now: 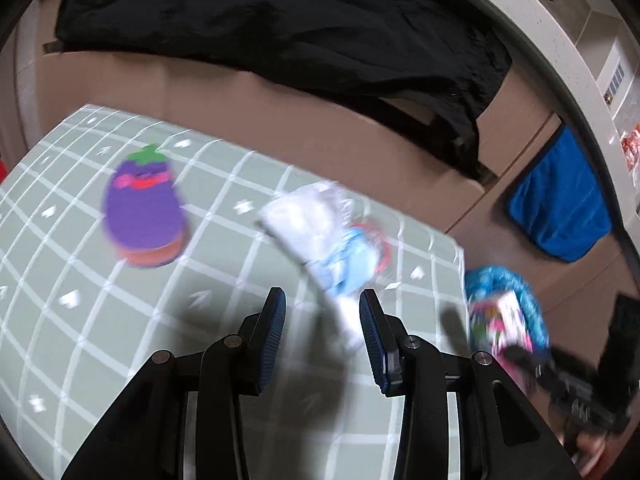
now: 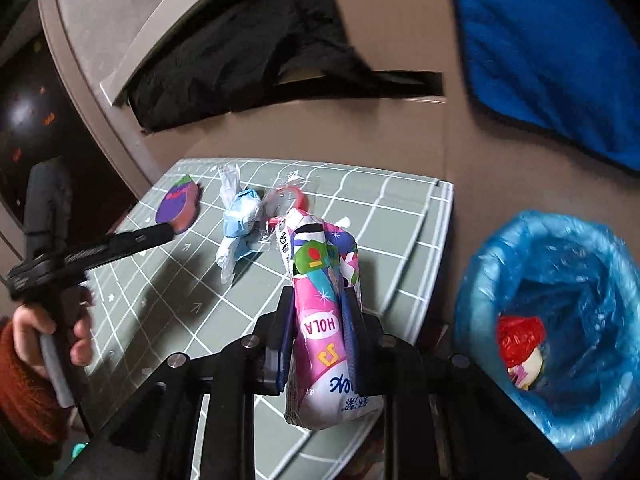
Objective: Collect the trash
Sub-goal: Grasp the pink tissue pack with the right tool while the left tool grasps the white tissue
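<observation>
A pink patterned milk carton point(image 2: 320, 300) stands upright between the pads of my right gripper point(image 2: 318, 296), which is shut on it above the green grid mat point(image 2: 400, 216). To its right is a bin with a blue liner point(image 2: 568, 264), holding a red wrapper point(image 2: 518, 336). A crumpled white and light-blue wrapper point(image 1: 320, 232) lies on the mat just ahead of my left gripper point(image 1: 322, 308), which is open with its pads on nothing. Beside that wrapper is clear plastic with a red ring point(image 2: 286, 200).
A purple eggplant-shaped pad point(image 1: 142, 216) lies at the mat's far left. Black cloth point(image 1: 280, 28) drapes over brown boxes behind the mat, and a blue cloth point(image 2: 552, 60) hangs at the back right. A hand in a rust sleeve point(image 2: 28, 364) holds the left gripper.
</observation>
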`<act>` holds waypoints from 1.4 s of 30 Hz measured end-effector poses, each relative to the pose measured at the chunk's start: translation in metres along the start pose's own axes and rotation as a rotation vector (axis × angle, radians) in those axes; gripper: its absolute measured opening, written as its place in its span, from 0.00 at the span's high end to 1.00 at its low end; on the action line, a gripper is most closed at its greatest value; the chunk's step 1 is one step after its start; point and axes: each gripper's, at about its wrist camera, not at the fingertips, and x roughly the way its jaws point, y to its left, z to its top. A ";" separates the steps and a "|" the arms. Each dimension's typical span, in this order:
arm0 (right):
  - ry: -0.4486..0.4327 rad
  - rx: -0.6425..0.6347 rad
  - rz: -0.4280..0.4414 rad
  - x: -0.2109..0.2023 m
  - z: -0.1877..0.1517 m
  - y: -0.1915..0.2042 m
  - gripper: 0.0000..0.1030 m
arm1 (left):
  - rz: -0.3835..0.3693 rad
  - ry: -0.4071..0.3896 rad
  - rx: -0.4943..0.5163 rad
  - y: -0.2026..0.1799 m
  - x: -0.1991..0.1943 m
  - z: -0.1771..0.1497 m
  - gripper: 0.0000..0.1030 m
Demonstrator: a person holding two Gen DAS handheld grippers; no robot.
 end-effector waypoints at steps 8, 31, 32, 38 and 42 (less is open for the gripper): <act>-0.018 -0.009 -0.008 -0.014 -0.008 -0.012 0.81 | 0.143 0.024 0.064 -0.037 0.057 0.008 0.62; 0.019 -0.095 0.005 -0.002 -0.004 0.037 0.80 | 0.118 -0.004 0.104 0.008 0.001 -0.012 0.89; 0.019 -0.098 0.010 -0.001 -0.003 0.041 0.80 | 0.112 -0.016 0.099 0.012 -0.008 -0.015 0.90; 0.025 -0.120 0.049 0.009 0.001 0.067 0.80 | 0.117 -0.077 0.111 0.023 -0.058 -0.030 0.91; 0.045 -0.130 0.060 0.020 -0.002 0.079 0.80 | 0.098 -0.060 0.060 0.036 -0.061 -0.033 0.89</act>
